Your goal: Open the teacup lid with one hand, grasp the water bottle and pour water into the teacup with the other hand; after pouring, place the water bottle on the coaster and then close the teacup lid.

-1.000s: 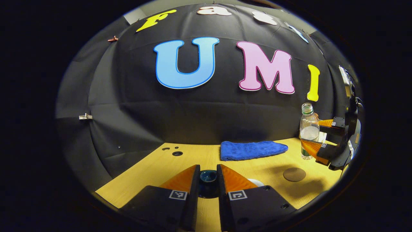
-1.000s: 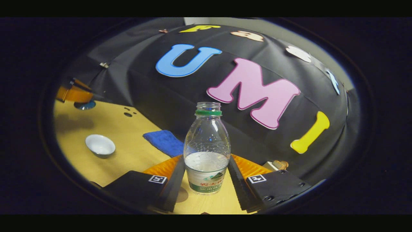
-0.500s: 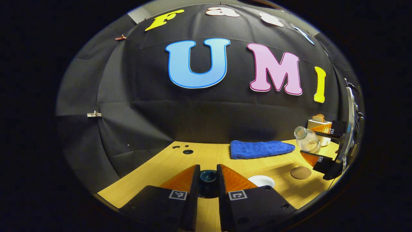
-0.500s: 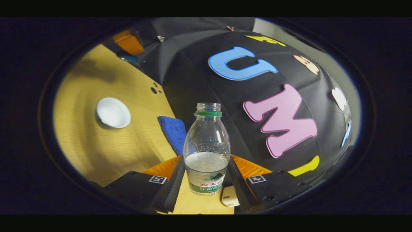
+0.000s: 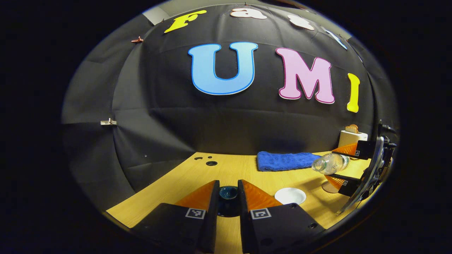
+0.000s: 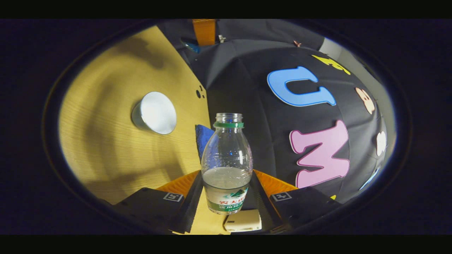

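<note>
In the left gripper view, the left tool [image 5: 228, 197] holds its two orange-and-black fingers clamped on the knob of the dark blue glazed teacup lid [image 5: 228, 193], lifted above the light wooden table [image 5: 233, 171]. To the right of it on the table sits the small white teacup [image 5: 290, 195], open and showing its pale inside. Farther right, the right tool [image 5: 344, 165] grips the clear plastic water bottle with a green neck ring [image 5: 328, 163], which lies tilted nearly level with its uncapped mouth pointing toward the teacup, above and to the right of it. Just under that tool a part of the round brown coaster [image 5: 328, 187] shows on the table. Behind these, a folded blue cloth [image 5: 284, 160] lies near the booth's black wall, and a small cream-coloured box with a brown top [image 5: 351, 137] stands at the far right. In the right gripper view, the right tool [image 6: 226, 197] has both fingers pressed on the lower body of the water bottle [image 6: 227, 158], which is partly filled. The teacup [image 6: 154, 113] shows to the upper left on the table [image 6: 99, 141], well apart from the bottle's mouth. The blue cloth [image 6: 203, 135] peeks out behind the bottle, and the left tool's orange finger [image 6: 204, 31] shows at the top edge.
</note>
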The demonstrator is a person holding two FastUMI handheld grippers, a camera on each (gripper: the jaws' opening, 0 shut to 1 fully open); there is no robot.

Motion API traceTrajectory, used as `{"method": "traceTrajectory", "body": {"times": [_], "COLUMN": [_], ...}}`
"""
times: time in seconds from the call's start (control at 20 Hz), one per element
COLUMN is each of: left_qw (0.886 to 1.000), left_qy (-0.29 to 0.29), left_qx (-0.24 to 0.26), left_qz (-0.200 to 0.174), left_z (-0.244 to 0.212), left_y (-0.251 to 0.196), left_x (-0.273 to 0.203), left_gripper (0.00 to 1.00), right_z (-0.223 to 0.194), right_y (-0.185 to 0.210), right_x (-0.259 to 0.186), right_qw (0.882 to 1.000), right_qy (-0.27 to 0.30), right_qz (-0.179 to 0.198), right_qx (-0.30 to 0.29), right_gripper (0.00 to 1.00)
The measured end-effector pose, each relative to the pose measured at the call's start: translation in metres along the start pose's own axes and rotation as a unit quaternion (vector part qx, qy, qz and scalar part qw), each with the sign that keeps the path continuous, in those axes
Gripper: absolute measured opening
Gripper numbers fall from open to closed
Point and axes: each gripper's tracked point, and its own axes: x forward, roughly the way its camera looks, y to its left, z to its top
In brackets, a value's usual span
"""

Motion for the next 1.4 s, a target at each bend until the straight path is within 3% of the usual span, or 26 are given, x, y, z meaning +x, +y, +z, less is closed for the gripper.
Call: {"method": "traceTrajectory", "body": {"times": [0.1, 0.15, 0.55, 1.05, 1.15, 1.3, 1.4], "left_qw": [1.0, 1.0, 1.0, 1.0, 1.0, 1.0, 1.0], "left_qy": [0.002, 0.003, 0.011, 0.009, 0.01, 0.009, 0.009], "left_qx": [-0.001, -0.002, -0.002, 0.0, -0.002, -0.003, -0.003], "left_qz": [0.0, 0.001, -0.002, -0.001, 0.001, 0.002, 0.003], "left_z": [-0.003, -0.004, -0.015, -0.014, -0.015, -0.017, -0.018], "left_y": [0.003, 0.004, 0.003, 0.006, 0.007, 0.008, 0.009], "left_x": [-0.001, -0.001, 0.001, 0.003, 0.002, 0.001, -0.001], "left_gripper": [0.28, 0.32, 0.32, 0.32, 0.36, 0.31, 0.36], "right_z": [0.002, 0.002, 0.007, 0.009, 0.008, 0.008, 0.008], "right_y": [0.01, 0.013, 0.028, 0.029, 0.029, 0.026, 0.026], "right_x": [0.003, 0.005, 0.013, 0.02, 0.022, 0.024, 0.022], "right_qw": [1.0, 0.999, 0.992, 0.981, 0.978, 0.973, 0.971], "right_qy": [0.0, 0.002, -0.011, -0.03, -0.032, -0.036, -0.04], "right_qz": [0.013, 0.018, 0.041, 0.047, 0.048, 0.047, 0.047], "right_qx": [-0.021, -0.031, -0.117, -0.185, -0.198, -0.222, -0.231], "right_gripper": [0.75, 0.75, 0.75, 0.75, 0.75, 0.75, 0.75]}}
